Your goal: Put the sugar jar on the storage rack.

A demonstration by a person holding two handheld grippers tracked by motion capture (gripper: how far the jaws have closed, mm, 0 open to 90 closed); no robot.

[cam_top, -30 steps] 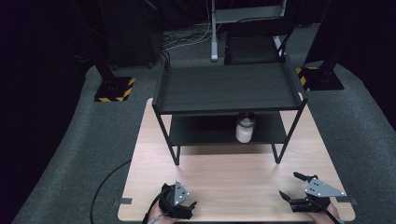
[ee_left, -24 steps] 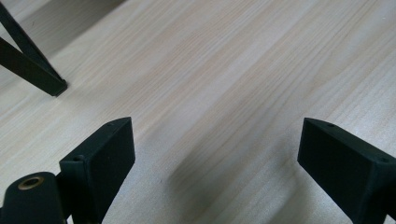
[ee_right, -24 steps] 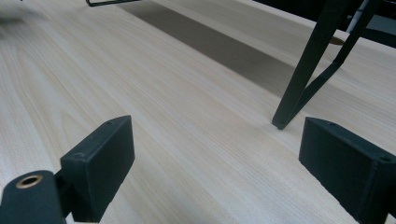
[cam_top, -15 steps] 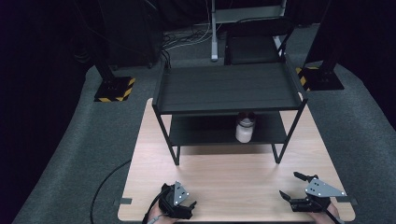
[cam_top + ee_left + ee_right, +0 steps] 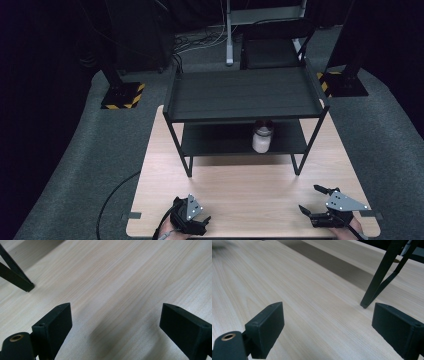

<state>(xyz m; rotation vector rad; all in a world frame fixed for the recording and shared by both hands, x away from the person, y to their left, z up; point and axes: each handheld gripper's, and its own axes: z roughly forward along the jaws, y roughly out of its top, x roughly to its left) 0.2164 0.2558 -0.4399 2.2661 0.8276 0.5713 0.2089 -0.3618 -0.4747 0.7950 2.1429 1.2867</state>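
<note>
Pale wood table carries your black two-tier shelf; a white jar stands on its lower tier. Your left gripper and right gripper rest near the front edge, both with jaws spread, gripping nothing.

No text, label, brand or number can be read on anything in these frames. The only sign-like markings are the yellow-and-black hazard stripes on the left stand base and the right stand base on the floor beyond the desk, and they carry no words. The white jar on the lower shelf of the black rack is too small to tell whether it bears a label.
</note>
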